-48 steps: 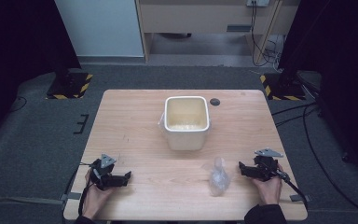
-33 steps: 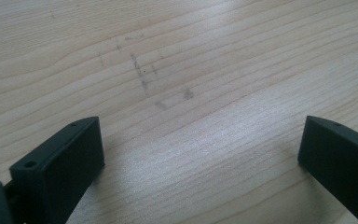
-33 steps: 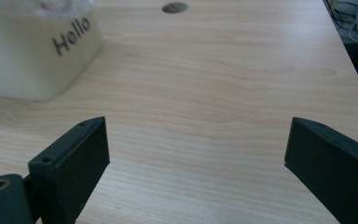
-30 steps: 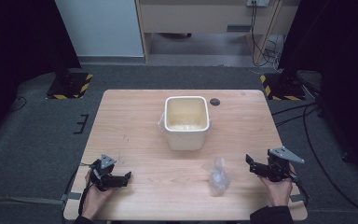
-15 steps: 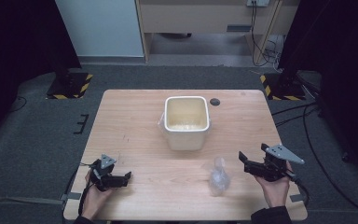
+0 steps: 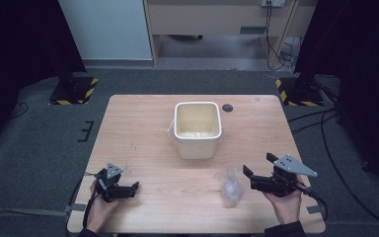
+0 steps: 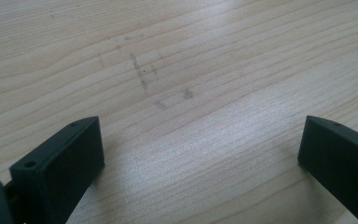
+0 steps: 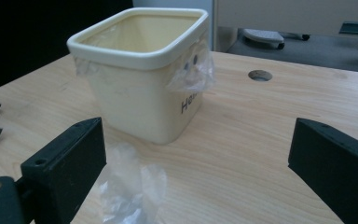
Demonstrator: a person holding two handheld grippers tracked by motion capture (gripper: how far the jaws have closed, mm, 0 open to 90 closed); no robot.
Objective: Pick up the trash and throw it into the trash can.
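Note:
A cream square plastic tub (image 6: 198, 129) stands upright in the middle of the wooden table (image 6: 143, 128), with clear film tucked over its rim. The tub (image 8: 142, 70) fills the upper left of the right gripper view. A crumpled clear plastic bag (image 6: 231, 187) lies on the table in front of it, to the right. My right gripper (image 6: 248, 177) is open, just right of the bag and pointing left at it; the bag (image 8: 130, 189) lies by its left jaw. My left gripper (image 6: 134, 188) rests open at the table's front left, over bare wood (image 7: 191, 116).
A round cable hole (image 6: 227, 107) sits in the table behind the tub's right side. Cables trail from both grippers off the front edge. Dark floor surrounds the table, with weighted stands (image 6: 74, 89) at the back corners.
My right gripper swung out to the right, then came back left and now sits close beside the plastic bag. The left gripper, tub and bag have stayed put.

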